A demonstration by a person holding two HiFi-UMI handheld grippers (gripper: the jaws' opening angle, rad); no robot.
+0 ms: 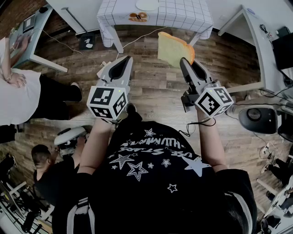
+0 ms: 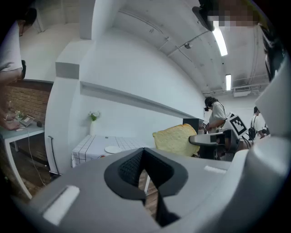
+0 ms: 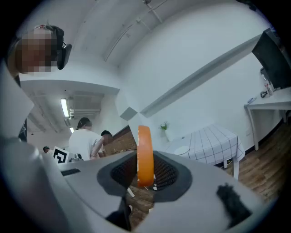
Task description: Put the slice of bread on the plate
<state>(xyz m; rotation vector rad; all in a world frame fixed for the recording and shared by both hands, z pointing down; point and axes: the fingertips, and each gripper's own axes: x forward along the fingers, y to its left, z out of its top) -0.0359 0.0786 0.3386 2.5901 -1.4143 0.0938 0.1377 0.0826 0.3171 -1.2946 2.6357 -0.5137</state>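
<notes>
A slice of bread (image 1: 174,48) with a golden crust hangs upright over the wooden floor, and my right gripper (image 1: 191,64) is shut on its lower right corner. In the right gripper view the bread (image 3: 144,154) shows edge-on as an orange band between the pads of that gripper (image 3: 145,175). The left gripper view shows the slice (image 2: 177,139) to the right. My left gripper (image 1: 124,61) is held level beside it, shut with nothing in it. A white plate (image 1: 147,4) lies on the checkered table ahead, also visible as a small plate (image 2: 112,149) and plate (image 3: 181,150).
The checkered-cloth table (image 1: 183,18) also bears a dish with pastries (image 1: 138,17). A person in a white shirt (image 1: 23,91) stands at the left by a desk. Another desk (image 1: 261,36) and a grey device (image 1: 256,116) are at the right. A flower vase (image 2: 93,119) stands on the table.
</notes>
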